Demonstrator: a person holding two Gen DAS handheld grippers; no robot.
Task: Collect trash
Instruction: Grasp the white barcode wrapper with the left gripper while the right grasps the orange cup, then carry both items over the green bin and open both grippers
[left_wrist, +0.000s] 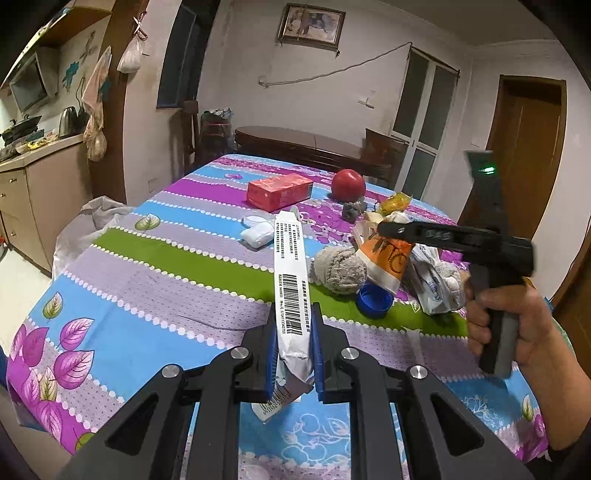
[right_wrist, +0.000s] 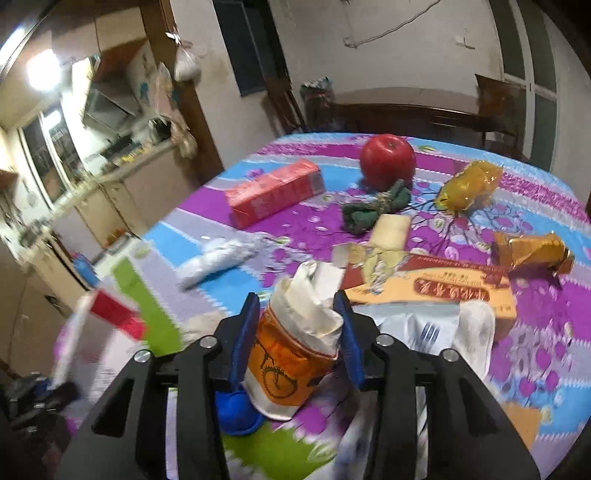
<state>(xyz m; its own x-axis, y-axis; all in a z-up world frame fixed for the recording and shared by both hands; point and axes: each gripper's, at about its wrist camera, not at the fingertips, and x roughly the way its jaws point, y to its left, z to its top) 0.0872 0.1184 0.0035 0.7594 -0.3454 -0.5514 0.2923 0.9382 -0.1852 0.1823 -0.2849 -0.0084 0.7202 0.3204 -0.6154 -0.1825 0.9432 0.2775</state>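
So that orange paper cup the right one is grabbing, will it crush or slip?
Probably crushes easily: the cup looks like thin paper, already creased, with crumpled paper stuffed inside. It seems light, so the right hand-held gripper, whose blue pads sit on both its sides, should lift it without slipping. Its tapered shape might let it slide if the squeeze is loose.
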